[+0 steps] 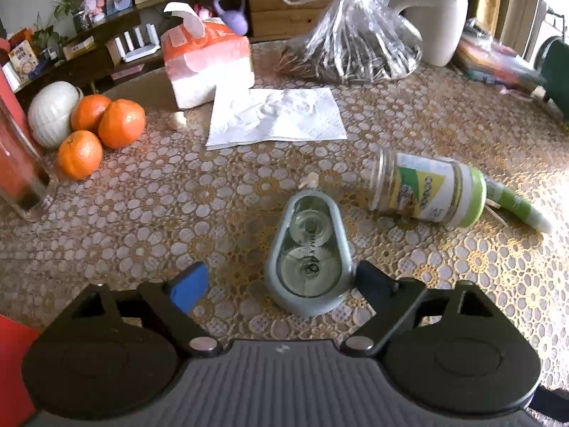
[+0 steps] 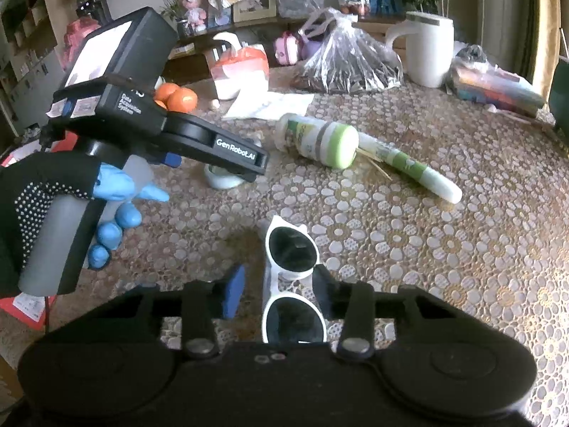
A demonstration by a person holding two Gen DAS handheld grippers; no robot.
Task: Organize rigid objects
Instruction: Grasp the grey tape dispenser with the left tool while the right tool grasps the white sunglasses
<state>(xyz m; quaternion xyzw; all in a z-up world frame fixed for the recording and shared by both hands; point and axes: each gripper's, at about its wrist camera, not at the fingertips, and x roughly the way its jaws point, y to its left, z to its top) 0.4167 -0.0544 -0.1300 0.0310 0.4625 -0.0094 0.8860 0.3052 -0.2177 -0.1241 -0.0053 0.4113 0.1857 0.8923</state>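
Note:
A grey-green tape dispenser (image 1: pixel 309 252) lies flat on the lace tablecloth (image 1: pixel 177 192). My left gripper (image 1: pixel 281 277) is open around its near end: the right finger is at its side, and the blue left pad (image 1: pixel 188 284) stands well clear. White sunglasses (image 2: pixel 291 249) lie between the fingers of my right gripper (image 2: pixel 279 286). Its right finger is against the bridge and a gap remains at the blue left pad (image 2: pixel 234 291). A jar with a green lid (image 1: pixel 426 192) lies on its side beside a green-and-white tube (image 1: pixel 519 206).
Three oranges (image 1: pixel 103 128) and a glass bottle (image 1: pixel 17 163) sit at the left. A tissue pack (image 1: pixel 206 64), a paper sheet (image 1: pixel 274 114), a plastic bag (image 1: pixel 359 49) and a white jug (image 1: pixel 437 25) are farther back. A gloved hand (image 2: pixel 42 213) holds the left gripper.

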